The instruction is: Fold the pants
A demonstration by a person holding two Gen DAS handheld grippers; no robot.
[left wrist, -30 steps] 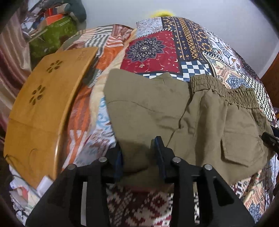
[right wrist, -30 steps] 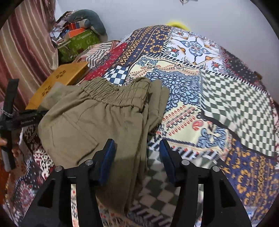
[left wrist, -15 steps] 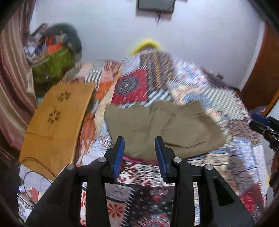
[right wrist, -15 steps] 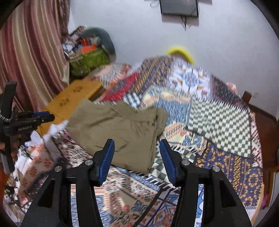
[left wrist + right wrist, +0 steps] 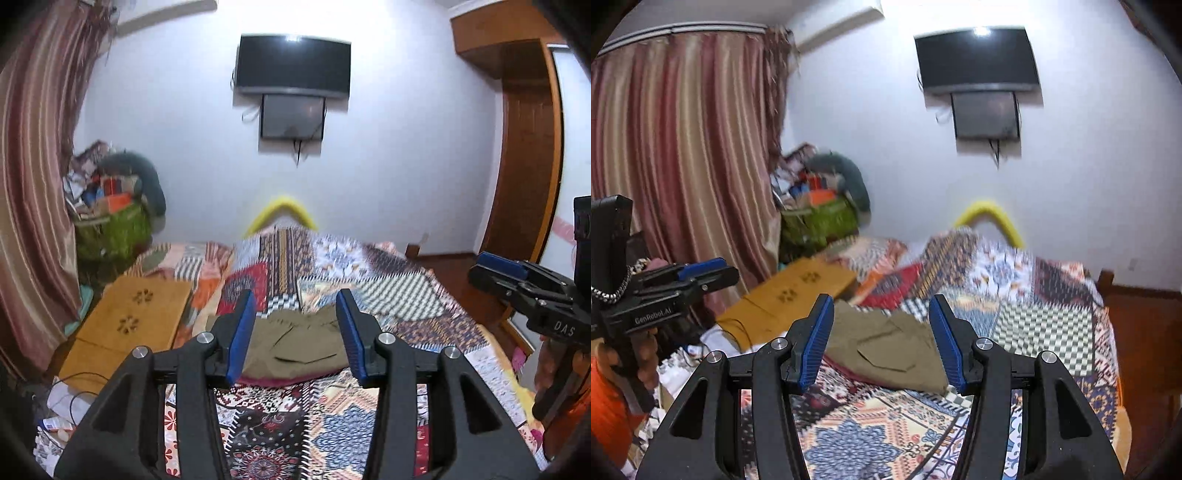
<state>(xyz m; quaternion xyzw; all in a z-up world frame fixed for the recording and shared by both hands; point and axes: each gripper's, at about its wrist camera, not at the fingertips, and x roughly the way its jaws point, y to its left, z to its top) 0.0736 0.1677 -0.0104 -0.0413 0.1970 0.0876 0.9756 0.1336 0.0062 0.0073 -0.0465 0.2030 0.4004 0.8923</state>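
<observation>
The olive pants (image 5: 295, 347) are lying folded into a compact bundle on the patchwork bed (image 5: 424, 295), ahead of and below both grippers. The left gripper (image 5: 295, 332) is hanging with its fingers spread wide and gripping nothing; the right gripper (image 5: 882, 339) is doing the same. In each wrist view the bundle is showing between the blue fingers but farther off, well apart from them. Its long axis is running left to right. Neither hand is looking clearly nearer. The folding is looking finished, judging by the tidy bundle.
</observation>
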